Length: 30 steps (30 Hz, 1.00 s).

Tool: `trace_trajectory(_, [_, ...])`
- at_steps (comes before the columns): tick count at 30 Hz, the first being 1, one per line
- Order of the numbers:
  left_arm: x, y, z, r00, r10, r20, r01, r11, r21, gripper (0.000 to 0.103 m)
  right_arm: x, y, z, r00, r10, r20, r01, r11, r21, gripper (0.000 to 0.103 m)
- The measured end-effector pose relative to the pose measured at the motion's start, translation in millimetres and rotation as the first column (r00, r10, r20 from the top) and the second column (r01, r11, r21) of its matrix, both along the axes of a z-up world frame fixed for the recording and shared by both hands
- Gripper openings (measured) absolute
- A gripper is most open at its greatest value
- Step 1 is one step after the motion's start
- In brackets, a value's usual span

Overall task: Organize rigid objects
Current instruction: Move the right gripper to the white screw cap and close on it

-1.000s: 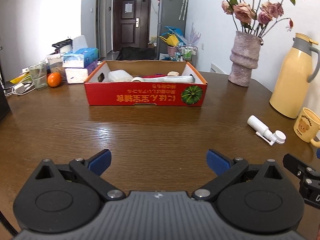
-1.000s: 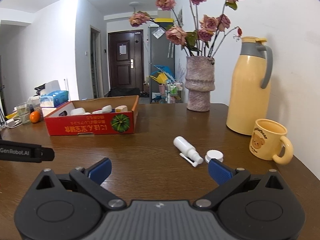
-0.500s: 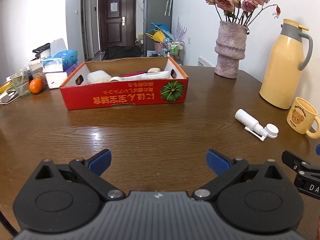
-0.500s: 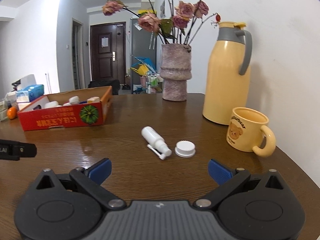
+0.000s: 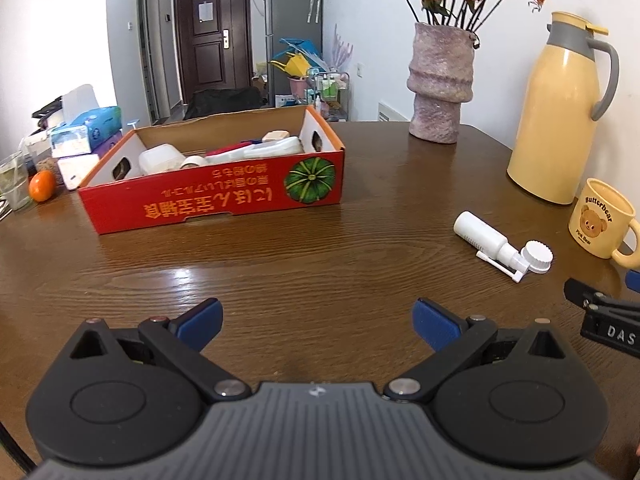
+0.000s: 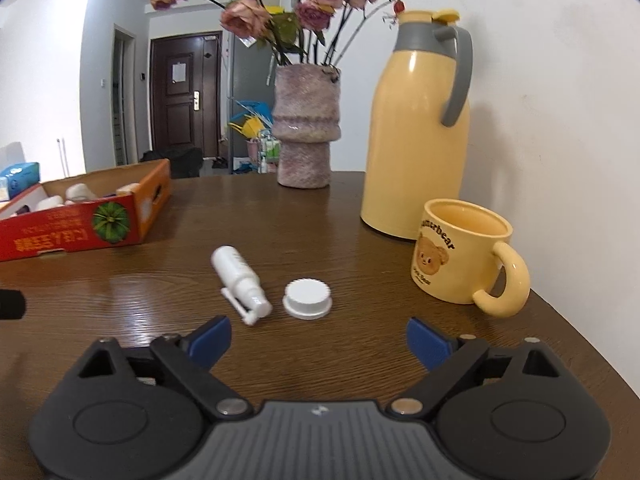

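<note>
A white spray bottle [image 6: 239,280] lies on its side on the brown table, with a round white cap [image 6: 307,298] just to its right. My right gripper [image 6: 318,338] hovers close in front of the cap; its jaws are closing and nothing is between them. In the left wrist view the spray bottle [image 5: 486,240] and the cap [image 5: 538,256] lie at the right, and my left gripper [image 5: 318,318] stands open over bare wood. A red cardboard box [image 5: 212,196] holding several white items sits beyond it; the same red box [image 6: 76,226] shows at the left of the right wrist view.
A yellow bear mug [image 6: 460,252], a yellow thermos jug [image 6: 416,132] and a pink vase [image 6: 306,128] of dried roses stand at the right and back. In the left wrist view an orange [image 5: 42,186], a glass [image 5: 12,180] and tissue boxes [image 5: 86,132] sit at the far left.
Both grippers have moved rightward along the table. The right one has come closer to the spray bottle and cap, and its fingers have drawn slightly inward. The left stays open.
</note>
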<state>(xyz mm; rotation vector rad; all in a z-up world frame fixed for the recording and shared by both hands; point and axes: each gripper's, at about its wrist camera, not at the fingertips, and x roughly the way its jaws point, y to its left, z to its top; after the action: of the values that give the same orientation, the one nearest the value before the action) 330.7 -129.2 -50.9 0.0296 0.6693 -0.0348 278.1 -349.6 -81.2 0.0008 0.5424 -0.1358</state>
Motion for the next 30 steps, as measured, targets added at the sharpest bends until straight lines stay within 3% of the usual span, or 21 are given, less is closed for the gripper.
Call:
trace_trajectory(4, [10,-8,-3,1.000,-0.010,0.001,0.010,1.000,0.003,0.103,14,-11,-5,1.000,-0.009,-0.006,0.009,1.000,0.000,0.092])
trace_trajectory(11, [26,-19,-7,1.000,-0.027,-0.002,0.027,1.000,0.008,0.103,45,-19,-15,0.999,0.011,-0.046,-0.012,1.000,-0.008,0.080])
trace_trajectory(22, [46,-18,-14,1.000,-0.013,-0.023,0.013,1.000,-0.003,0.103,82,-21,-30,0.995,0.040,-0.093,-0.039,0.999,0.012,0.075])
trace_trajectory(27, [51,-20,-16,0.999,-0.031,-0.027,0.031,0.999,-0.009,0.103,90,-24,-33,0.991,0.074,-0.110,-0.068,0.996,0.062,0.041])
trace_trajectory(30, [54,-24,-18,0.998,-0.048,-0.027,0.048,0.999,-0.008,0.103,90,-25,-33,0.990,0.099,-0.104,-0.090,0.992,0.092,0.033])
